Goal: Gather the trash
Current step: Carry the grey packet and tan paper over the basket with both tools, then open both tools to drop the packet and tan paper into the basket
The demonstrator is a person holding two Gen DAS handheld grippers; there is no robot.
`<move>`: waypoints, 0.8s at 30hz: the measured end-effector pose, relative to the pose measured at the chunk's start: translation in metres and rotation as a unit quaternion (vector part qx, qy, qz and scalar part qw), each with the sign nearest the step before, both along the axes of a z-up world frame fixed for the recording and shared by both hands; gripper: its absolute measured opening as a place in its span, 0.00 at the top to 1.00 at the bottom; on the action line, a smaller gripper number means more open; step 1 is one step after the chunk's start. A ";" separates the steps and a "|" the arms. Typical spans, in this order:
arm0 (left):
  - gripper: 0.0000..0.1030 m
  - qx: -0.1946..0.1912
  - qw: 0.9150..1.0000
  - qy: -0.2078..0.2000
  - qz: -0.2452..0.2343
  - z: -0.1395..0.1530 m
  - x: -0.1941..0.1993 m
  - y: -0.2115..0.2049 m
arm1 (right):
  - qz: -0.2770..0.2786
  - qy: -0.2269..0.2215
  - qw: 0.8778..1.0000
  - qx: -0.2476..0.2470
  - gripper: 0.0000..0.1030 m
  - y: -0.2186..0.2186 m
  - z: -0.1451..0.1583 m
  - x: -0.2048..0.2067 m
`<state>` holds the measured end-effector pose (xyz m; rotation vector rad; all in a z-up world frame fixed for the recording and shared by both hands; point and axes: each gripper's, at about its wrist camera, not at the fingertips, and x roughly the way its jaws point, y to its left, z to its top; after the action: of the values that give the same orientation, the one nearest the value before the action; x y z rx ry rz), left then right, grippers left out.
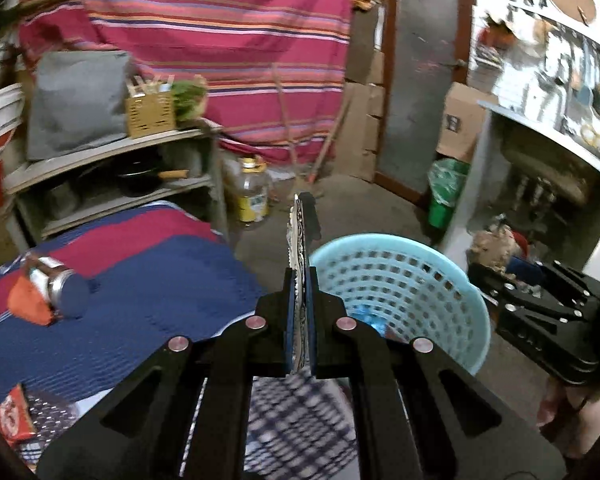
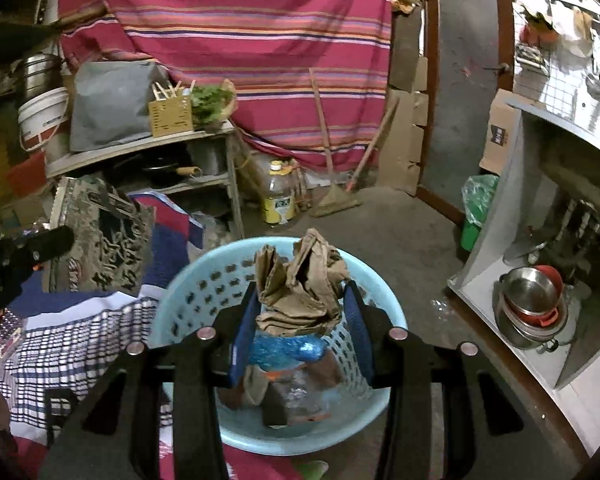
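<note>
My left gripper (image 1: 299, 276) is shut on a thin flat sheet with a dark pattern (image 1: 298, 224), seen edge-on just left of the light blue basket (image 1: 472, 304). In the right wrist view the same patterned sheet (image 2: 100, 236) stands upright to the left of the basket (image 2: 188, 292). My right gripper (image 2: 300, 286) is shut on a crumpled wad of brown paper (image 2: 304, 264) over the basket's mouth. Inside the basket lie a blue plastic wrapper (image 2: 288, 350) and brown scraps. The right gripper's body (image 1: 540, 304) shows beyond the basket.
A bed with a blue and red cover (image 1: 140, 280) carries a metal can with an orange piece (image 1: 56, 288) and a red wrapper (image 1: 10, 416). A shelf (image 1: 112, 152), an oil bottle (image 1: 252, 192), a green bin (image 1: 444, 196) and stacked pots (image 2: 532, 300) ring the floor.
</note>
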<state>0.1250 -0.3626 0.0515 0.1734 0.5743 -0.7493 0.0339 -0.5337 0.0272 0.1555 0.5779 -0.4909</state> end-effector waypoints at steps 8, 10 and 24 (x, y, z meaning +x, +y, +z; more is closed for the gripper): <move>0.96 0.033 0.999 0.008 -0.035 -0.026 -0.014 -0.048 | -0.022 0.008 1.000 0.006 0.59 -0.026 -0.009 -0.008; 0.96 0.035 0.999 0.010 -0.039 -0.028 -0.015 -0.054 | -0.026 0.009 1.000 0.009 0.59 -0.031 -0.011 -0.010; 0.96 -0.013 0.998 0.009 -0.053 -0.005 -0.024 -0.040 | -0.035 0.007 0.999 0.016 0.59 -0.039 -0.017 -0.016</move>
<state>0.1012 -0.4027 0.0462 0.1738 0.5749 -0.8606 0.0179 -0.5725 0.0100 0.2034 0.5950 -0.5507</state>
